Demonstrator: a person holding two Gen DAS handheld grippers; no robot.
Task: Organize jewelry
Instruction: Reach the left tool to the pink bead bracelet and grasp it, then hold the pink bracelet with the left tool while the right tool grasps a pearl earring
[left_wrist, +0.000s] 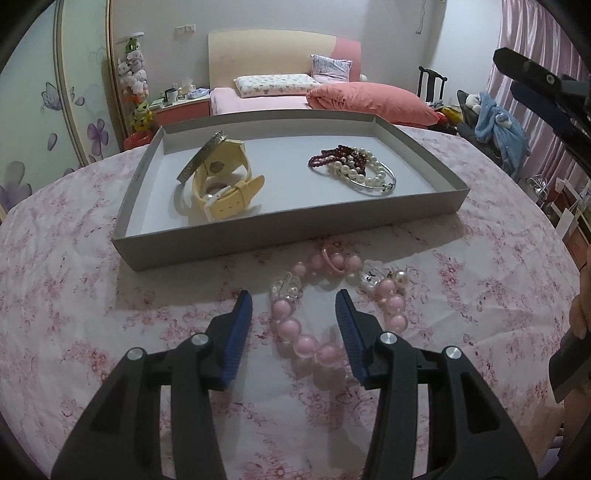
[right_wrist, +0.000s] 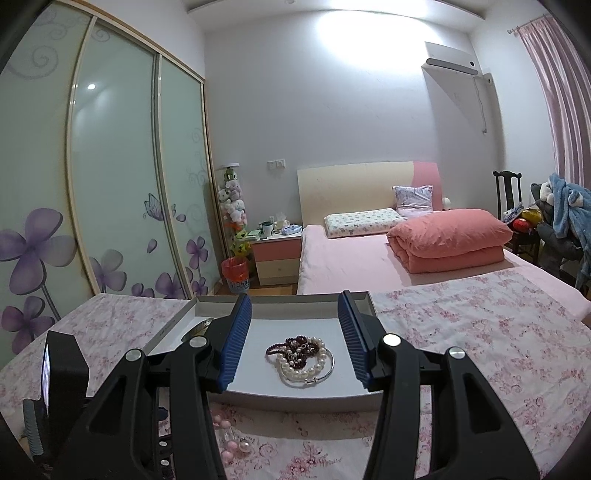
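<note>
Tabletop (left_wrist: 74, 295) under pink floral cloth. Left gripper (left_wrist: 293, 301) tilted down over it, fingers (left_wrist: 242, 325) partly open, nothing gripped; pink beads (left_wrist: 306, 339) lie on the cloth between them, no clear contact. Just beyond, grey tray (left_wrist: 258, 230) holds yellow watch (left_wrist: 225, 192) and bangle (left_wrist: 201, 157) on its left side, pearl and dark-red bracelets (left_wrist: 354, 166) on its right. Right gripper (right_wrist: 295, 317) hovers above the tray, fingers (right_wrist: 238, 332) half open, empty. Behind: bed (right_wrist: 351, 258), folded quilt (right_wrist: 447, 240), wardrobe (right_wrist: 110, 184), pink curtain (right_wrist: 554, 92).
</note>
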